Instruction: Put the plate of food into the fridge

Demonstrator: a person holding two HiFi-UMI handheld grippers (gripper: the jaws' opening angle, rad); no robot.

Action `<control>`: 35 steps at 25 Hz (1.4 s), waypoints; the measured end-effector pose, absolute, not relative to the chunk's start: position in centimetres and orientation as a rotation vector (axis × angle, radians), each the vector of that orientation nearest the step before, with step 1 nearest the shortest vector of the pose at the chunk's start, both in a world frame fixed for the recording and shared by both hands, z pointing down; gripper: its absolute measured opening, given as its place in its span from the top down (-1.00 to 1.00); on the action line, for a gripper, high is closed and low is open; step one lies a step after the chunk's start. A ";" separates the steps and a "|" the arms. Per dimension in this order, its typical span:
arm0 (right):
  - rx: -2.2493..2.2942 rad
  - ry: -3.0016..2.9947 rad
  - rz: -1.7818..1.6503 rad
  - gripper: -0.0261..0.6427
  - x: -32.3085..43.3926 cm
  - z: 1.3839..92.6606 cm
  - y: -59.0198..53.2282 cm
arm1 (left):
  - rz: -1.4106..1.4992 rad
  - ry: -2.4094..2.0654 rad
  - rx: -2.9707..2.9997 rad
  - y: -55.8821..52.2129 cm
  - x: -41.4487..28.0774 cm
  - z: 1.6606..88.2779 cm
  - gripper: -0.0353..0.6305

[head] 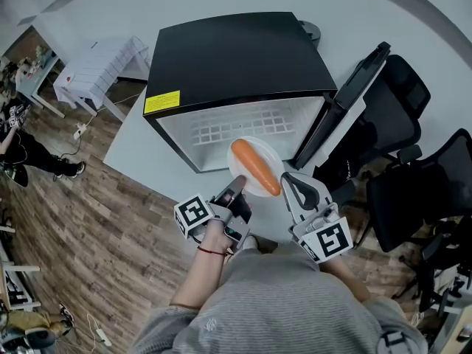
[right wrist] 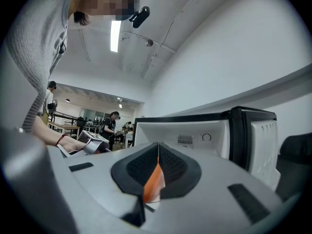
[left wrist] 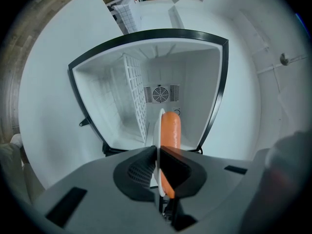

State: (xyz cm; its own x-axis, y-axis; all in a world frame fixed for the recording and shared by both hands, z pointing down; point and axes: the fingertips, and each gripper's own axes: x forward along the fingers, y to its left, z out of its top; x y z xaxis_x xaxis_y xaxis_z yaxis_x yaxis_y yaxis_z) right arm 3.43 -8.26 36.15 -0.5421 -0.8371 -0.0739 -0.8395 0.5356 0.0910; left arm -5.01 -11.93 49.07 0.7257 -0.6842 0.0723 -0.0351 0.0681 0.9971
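Plate point(head: 271, 155): white, round, thin-rimmed, held at the open mouth of the black fridge point(head: 228, 57). Left rim is pinched by the left gripper point(head: 237, 183), jaws narrowly apart. Smooth, round-ended orange food point(head: 256, 167) is carried on top. Right rim is clamped in the closed right gripper point(head: 289, 183).

**Head view.** The top of the fridge point(head: 228, 57) hides the back of its own compartment. The print on the yellow label point(head: 161, 102) at its front corner is too small to read. At the fridge mouth, the near rim of the plate point(head: 270, 152) lies under the left gripper point(head: 237, 184) and the right gripper point(head: 292, 184). Whether the orange food point(head: 255, 167) is carrot or sausage cannot be told.

**Right gripper view.** The closed jaws hide all but an orange-and-white sliver. The people point(right wrist: 109, 126) left of the fridge are too small to describe.
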 end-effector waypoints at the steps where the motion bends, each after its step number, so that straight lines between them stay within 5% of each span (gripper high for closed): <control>1: -1.482 2.739 0.179 0.88 3.6 36.1 -8.5 | -0.546 -0.643 1.437 -12.2 -5.0 49.1 0.80; 35: -1.275 2.824 0.127 0.88 4.2 37.7 -13.4 | -0.603 -0.856 1.383 -22.1 -3.4 51.3 0.80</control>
State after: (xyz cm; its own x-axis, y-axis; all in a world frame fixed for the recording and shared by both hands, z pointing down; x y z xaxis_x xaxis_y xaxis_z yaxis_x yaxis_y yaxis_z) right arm 4.20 -13.38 37.66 -0.6612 -0.7469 -0.0705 -0.7502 0.6587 0.0578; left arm -3.43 -22.14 51.34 0.5764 -0.8004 0.1648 -0.1149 0.1203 0.9861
